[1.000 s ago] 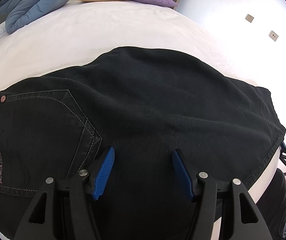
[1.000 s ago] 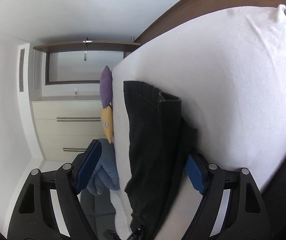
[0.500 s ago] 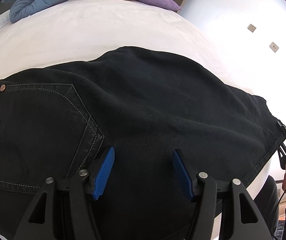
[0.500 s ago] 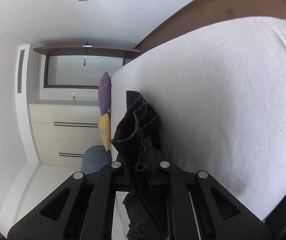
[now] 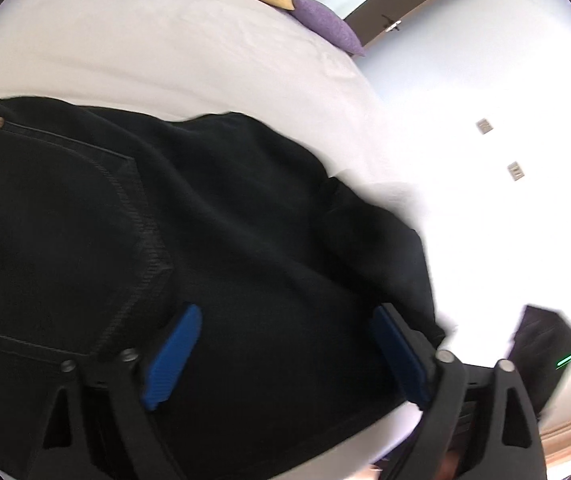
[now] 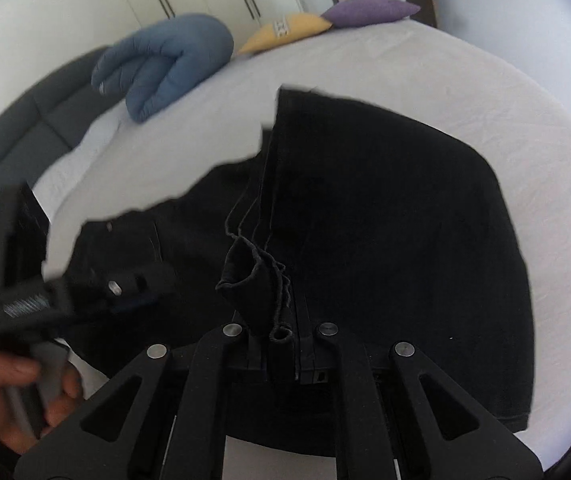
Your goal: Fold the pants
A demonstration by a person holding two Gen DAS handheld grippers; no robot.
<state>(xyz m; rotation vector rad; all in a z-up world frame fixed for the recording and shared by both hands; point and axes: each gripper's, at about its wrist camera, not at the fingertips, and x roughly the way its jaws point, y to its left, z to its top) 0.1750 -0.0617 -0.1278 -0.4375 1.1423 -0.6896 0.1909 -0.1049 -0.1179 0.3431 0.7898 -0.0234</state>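
Black denim pants (image 5: 213,240) lie on a white bed (image 5: 165,40), back pocket and rivet to the left. My left gripper (image 5: 285,356) hovers low over the seat area. Its blue pads (image 5: 173,352) are spreading wide, and fabric lies beneath them but is not pinched. My right gripper (image 6: 281,344) is shut on the bunched leg hems (image 6: 257,276). It holds them up above the pants (image 6: 405,220), so the legs are doubled back toward the waist. In the right wrist view a hand (image 6: 9,396) at the lower left grips the blurred black body of the left gripper.
A rolled blue duvet (image 6: 165,64), a yellow pillow (image 6: 285,30) and a purple pillow (image 6: 369,10) lie at the far end of the bed. A grey headboard (image 6: 13,132) runs along the left. The bed's near edge is just under the grippers.
My right gripper closed on the leg hems, rolled upright and swung them across over the pants. The left gripper's jaws widened, and it shifted and rolled slightly.
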